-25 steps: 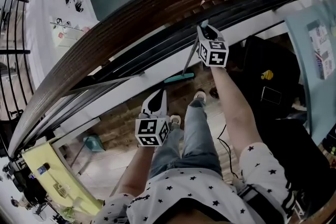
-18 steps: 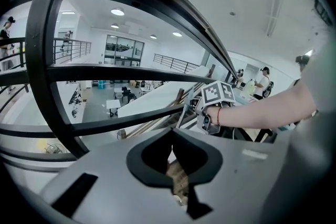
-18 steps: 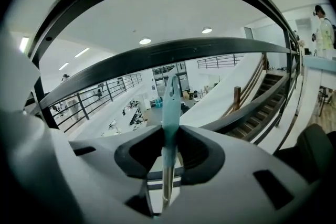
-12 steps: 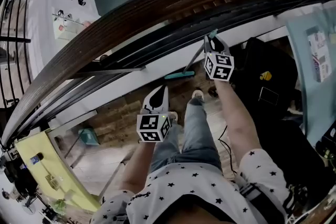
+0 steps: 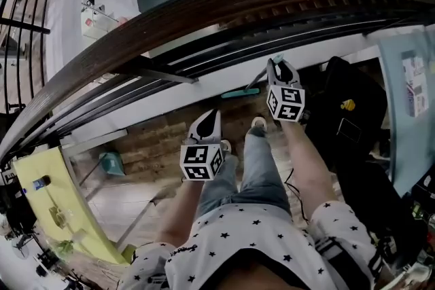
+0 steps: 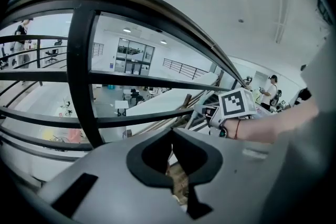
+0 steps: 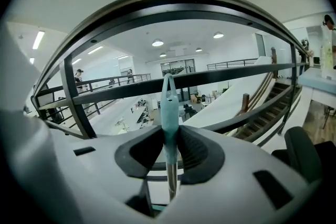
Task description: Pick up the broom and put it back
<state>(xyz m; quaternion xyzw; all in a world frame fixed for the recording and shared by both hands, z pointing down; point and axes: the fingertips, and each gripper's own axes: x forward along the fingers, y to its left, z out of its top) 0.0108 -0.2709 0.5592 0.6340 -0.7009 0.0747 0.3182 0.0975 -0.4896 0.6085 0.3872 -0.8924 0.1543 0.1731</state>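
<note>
My right gripper [image 5: 276, 66] is shut on the teal top end of the broom's handle [image 7: 169, 105], which stands up between its pads [image 7: 193, 147]. The metal shaft [image 7: 170, 181] runs down from there to the teal broom head [image 5: 239, 93], which sits low by the foot of the railing. My left gripper [image 5: 206, 120] is lower and to the left, above the person's legs. Its jaws [image 6: 171, 136] are shut with nothing between them. The right gripper's marker cube [image 6: 237, 104] shows in the left gripper view.
A curved railing with a wooden handrail [image 5: 204, 10] and black bars [image 7: 178, 81] runs right in front. A black bag [image 5: 346, 112] lies to the right. A teal dustpan [image 5: 112, 163] and a yellow board [image 5: 61, 207] are on the wood floor at lower left.
My right gripper has carried the broom's handle to the right along the railing. The left gripper has drifted the same way, and the head view has shifted.
</note>
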